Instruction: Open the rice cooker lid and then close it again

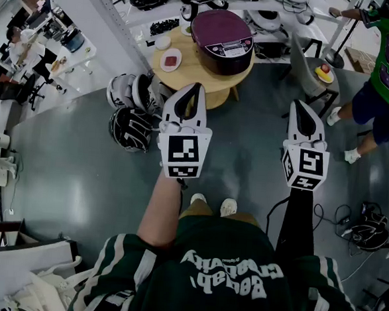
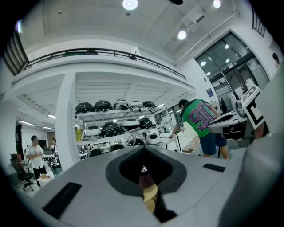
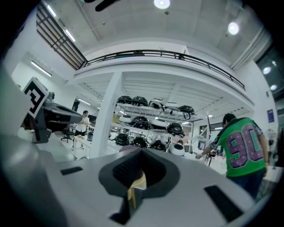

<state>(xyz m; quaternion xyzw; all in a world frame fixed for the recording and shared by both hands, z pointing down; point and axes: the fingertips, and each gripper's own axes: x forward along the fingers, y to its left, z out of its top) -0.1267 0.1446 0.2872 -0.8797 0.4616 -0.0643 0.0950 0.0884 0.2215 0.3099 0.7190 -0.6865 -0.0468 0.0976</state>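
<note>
The left gripper (image 1: pixel 195 90) and right gripper (image 1: pixel 298 107) are being held closed and empty, well short of the cooker (image 1: pixel 224 39), which is sitting shut on the far table (image 1: pixel 190 70). Approaching, feet may be catching the helmets (image 1: pixel 131 124) lying at left.

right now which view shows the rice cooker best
The head view: the rice cooker shows whole and closed on the round table. In both gripper views the shut jaws block it, leaving at most a sliver.

White left gripper (image 1: pixel 198 86) and right gripper (image 1: pixel 298 103) — green striped jersey (image 1: pixel 216 239).
</note>
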